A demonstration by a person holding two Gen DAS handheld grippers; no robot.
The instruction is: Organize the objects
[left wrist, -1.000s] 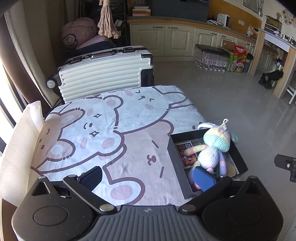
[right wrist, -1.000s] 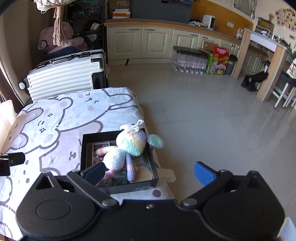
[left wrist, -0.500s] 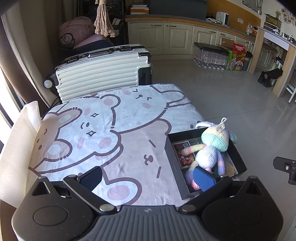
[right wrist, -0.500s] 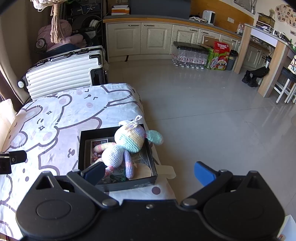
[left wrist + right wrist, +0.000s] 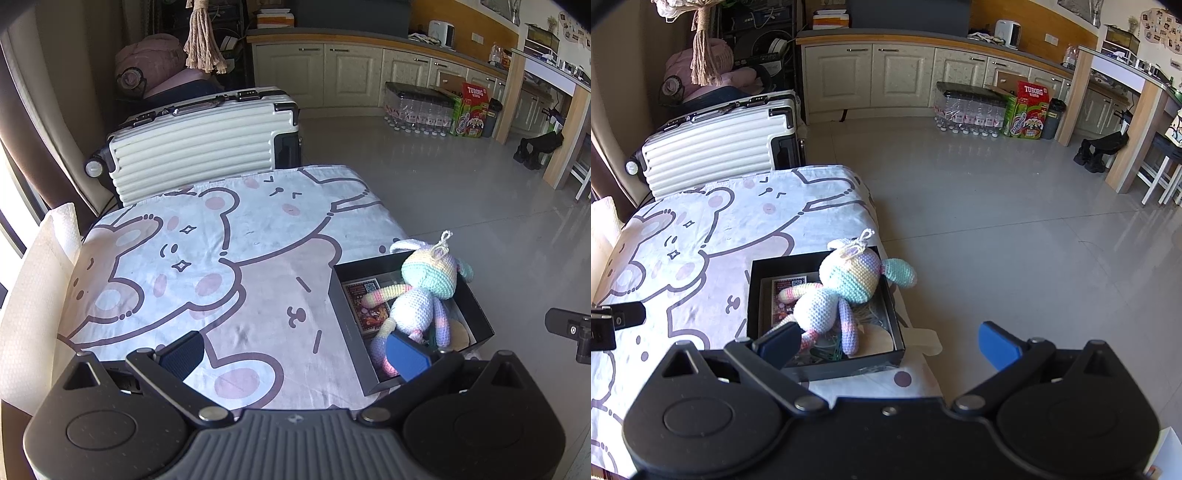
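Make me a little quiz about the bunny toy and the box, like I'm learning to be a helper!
1. True or false: the knitted bunny lies in the black box, with one ear hanging over the rim.
2. What stands past the far end of the bear-print cloth? A) a white suitcase B) a bicycle C) a fish tank
3. Fill in: the left gripper and the right gripper are both ____, holding nothing.

Key: 1 true; 2 A; 3 open
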